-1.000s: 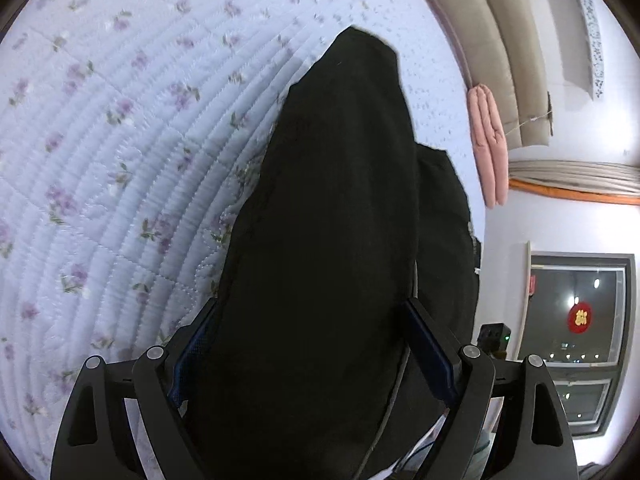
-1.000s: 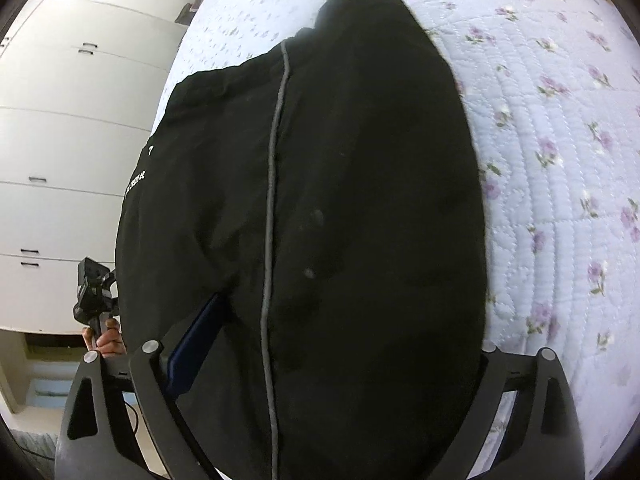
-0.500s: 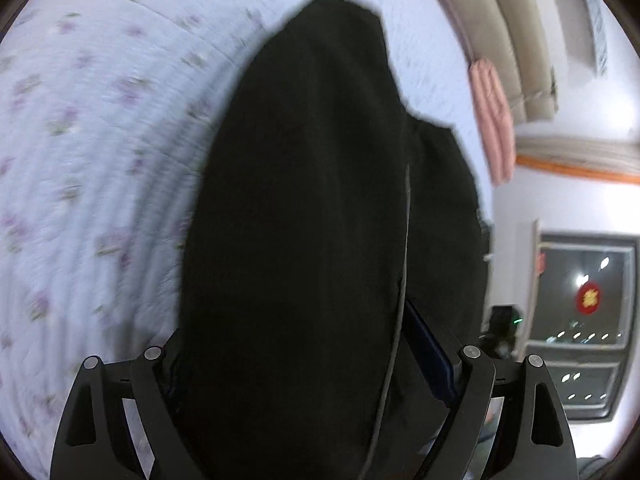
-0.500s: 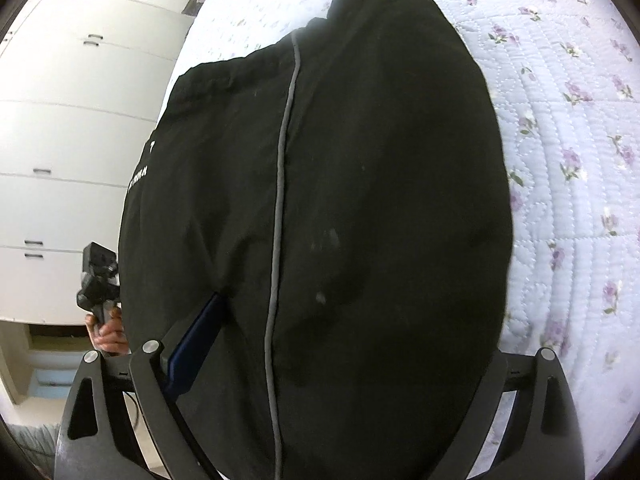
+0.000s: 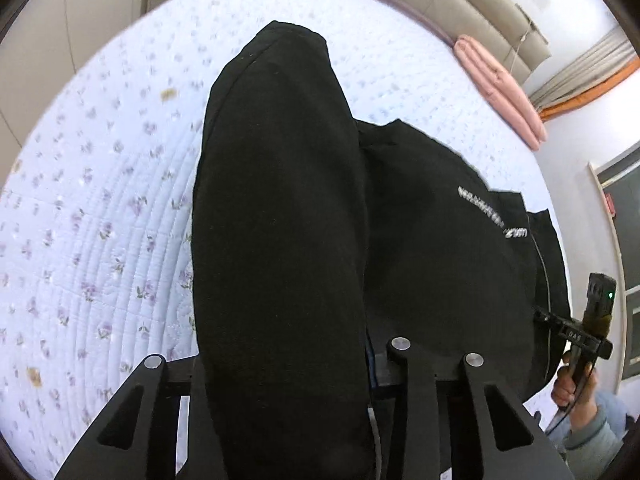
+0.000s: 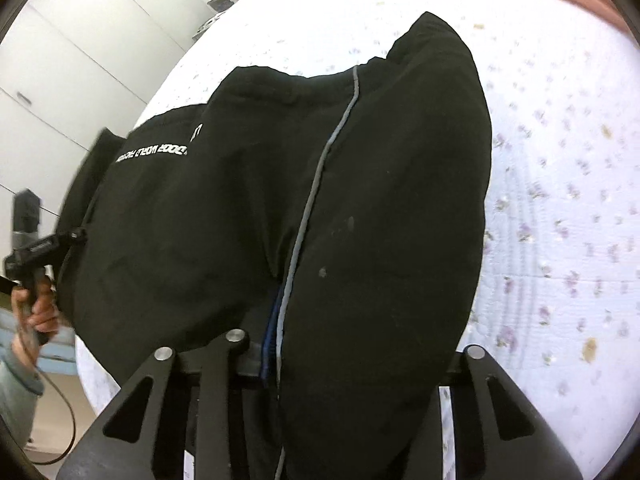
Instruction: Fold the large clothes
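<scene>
The floral quilted bed (image 5: 100, 240) spreads beneath me, and across it lie the black trousers (image 5: 440, 240), white lettering near the waist and a grey stripe (image 6: 316, 184) down the side. My left claw (image 5: 288, 364) is clamped on one thick fold of them, my right claw (image 6: 360, 352) on another, both lifted toward the cameras.

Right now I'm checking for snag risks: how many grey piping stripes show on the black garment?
1. A grey stripe runs lengthwise down the black garment, from its far edge toward the right gripper. Others may be hidden in folds.
</scene>
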Tool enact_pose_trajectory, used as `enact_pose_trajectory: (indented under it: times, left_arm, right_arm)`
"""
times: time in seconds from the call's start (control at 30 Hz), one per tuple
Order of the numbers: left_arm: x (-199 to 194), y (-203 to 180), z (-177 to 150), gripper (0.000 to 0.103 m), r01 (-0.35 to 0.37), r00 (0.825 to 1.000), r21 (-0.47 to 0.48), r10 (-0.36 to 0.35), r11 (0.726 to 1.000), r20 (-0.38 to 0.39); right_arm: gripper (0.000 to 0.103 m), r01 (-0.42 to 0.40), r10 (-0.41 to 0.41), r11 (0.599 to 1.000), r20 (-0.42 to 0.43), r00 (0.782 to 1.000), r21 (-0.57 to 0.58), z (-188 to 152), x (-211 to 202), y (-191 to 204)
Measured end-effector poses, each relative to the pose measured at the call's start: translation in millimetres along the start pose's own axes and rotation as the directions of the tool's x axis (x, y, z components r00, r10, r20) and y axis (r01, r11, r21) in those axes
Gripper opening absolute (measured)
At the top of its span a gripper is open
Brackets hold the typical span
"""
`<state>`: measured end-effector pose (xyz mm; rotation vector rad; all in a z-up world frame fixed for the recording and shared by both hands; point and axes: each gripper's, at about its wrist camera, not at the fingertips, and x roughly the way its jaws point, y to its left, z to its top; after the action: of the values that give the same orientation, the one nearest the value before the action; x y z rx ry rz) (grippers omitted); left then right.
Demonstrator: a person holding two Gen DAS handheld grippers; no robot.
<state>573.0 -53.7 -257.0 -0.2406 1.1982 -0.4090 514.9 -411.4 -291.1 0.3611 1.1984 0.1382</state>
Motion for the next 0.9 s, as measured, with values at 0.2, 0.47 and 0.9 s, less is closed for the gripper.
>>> enact_pose_trajectory:
  times: [0.2,0.47,0.9]
  left_arm:
    - [-65.1,-9.2,-16.9,0.035,0.066,0.994,0.082,-0.072,0.995,0.079]
    - [-144.2,-6.1,-58.8,0.035,0.094,0.984,0.168,-0.117,0.981,0.131]
    - [-203.7,10.6,-135.4,0.035,0.134,0.985,0.196,-0.152,0.971,0.08]
  right_arm:
    - [0.03,0.043,-0.041,0.999,0.066,0.997,-0.024,-21.1,-37.8,35.0]
    - [0.03,0.08,-0.077,0.997,0.124,0.989,-0.014,-71.4,-86.9,90.5]
    - [0.03,0.143,-0.144,0.989,0.095,0.985,0.019,-142.8,-132.9,142.9]
